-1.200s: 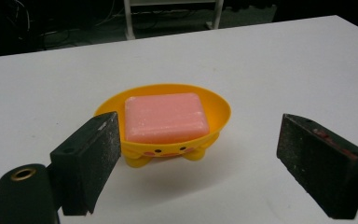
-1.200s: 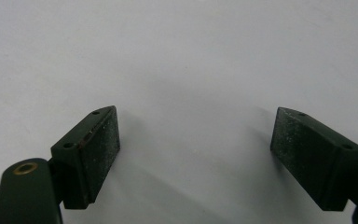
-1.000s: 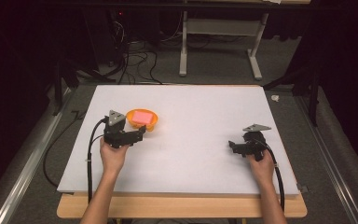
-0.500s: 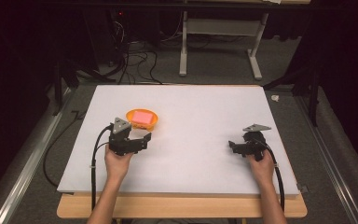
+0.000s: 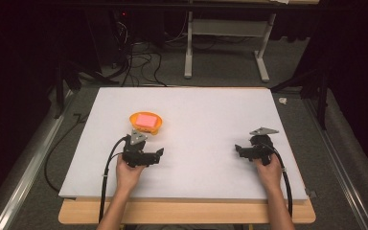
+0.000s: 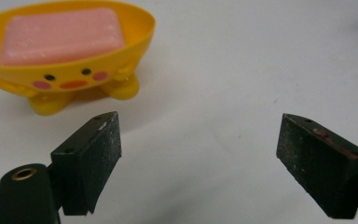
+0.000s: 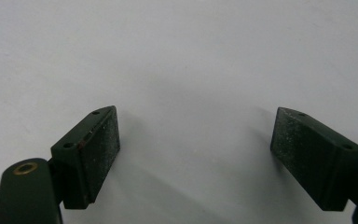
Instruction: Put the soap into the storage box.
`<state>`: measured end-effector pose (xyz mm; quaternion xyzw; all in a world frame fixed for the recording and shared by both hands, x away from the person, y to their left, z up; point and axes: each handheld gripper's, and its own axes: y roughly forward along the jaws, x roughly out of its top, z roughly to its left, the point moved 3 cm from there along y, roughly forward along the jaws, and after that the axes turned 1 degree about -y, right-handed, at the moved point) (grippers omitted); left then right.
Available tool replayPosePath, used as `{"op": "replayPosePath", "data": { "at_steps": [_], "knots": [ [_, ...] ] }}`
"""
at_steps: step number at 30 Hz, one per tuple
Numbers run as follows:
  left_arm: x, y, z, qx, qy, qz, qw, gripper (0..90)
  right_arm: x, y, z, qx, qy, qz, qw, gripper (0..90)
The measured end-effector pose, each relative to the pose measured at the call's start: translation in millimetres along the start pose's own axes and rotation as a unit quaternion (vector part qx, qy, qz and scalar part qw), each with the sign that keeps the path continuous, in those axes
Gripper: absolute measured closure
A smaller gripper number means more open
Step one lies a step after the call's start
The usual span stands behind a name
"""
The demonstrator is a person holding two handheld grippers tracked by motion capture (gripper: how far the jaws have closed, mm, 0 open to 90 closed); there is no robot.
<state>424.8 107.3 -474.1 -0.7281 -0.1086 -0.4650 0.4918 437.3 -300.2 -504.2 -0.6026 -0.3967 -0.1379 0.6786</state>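
A yellow-orange soap dish with a painted face stands on the white table top, left of centre, and a pink bar of soap lies in it. My left gripper rests on the table just in front of the dish, apart from it, jaws pointing right. In the left gripper view the dish and soap sit at the upper left, beyond the left gripper, which is open and empty. My right gripper lies at the right side, jaws pointing left. In its own view the right gripper is open over bare table.
A wooden edge runs under the table top's near side. Beyond the far edge stand a metal frame's legs and loose cables on the floor. A small white scrap lies off the right far corner.
My left gripper has drawn back from beside the dish, toward the person and a little to the right. The right gripper has stayed where it was.
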Motion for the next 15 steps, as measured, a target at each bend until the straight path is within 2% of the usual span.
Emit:
{"op": "replayPosePath", "data": {
  "at_steps": [2, 5, 8, 9, 11, 15],
  "knots": [
    [-4.7, 7.0, -1.4, 0.003, 0.006, 0.013, 0.9999, 14.8, 0.0, 0.0, 0.0, 0.0, 0.0, 0.0, 1.0, 16.1],
    [-10.8, 16.2, -2.3, -0.004, 0.002, 0.027, 0.9996, 14.8, 0.0, 0.1, 0.0, 0.0, 0.0, -0.001, 1.0, 16.1],
    [-17.5, 26.1, -2.8, 0.003, 0.001, 0.038, 0.9993, 14.8, 0.0, 0.0, 0.0, 0.0, 0.0, 0.0, 1.0, 16.1],
    [-19.6, 29.7, -4.1, 0.008, 0.008, 0.045, 0.9989, 14.8, 0.0, 0.0, 0.0, 0.0, 0.0, 0.0, 1.0, 16.1],
    [-19.8, 30.5, -7.0, 0.021, 0.021, 0.046, 0.9985, 14.2, 0.0, 0.0, 0.1, 0.0, 0.0, 0.0, 1.0, 16.1],
    [-20.2, 30.5, -6.8, 0.02, 0.019, 0.046, 0.9985, 14.2, 0.0, 0.1, 0.0, -0.001, 0.0, -0.001, 1.0, 16.1]
  ]
}}
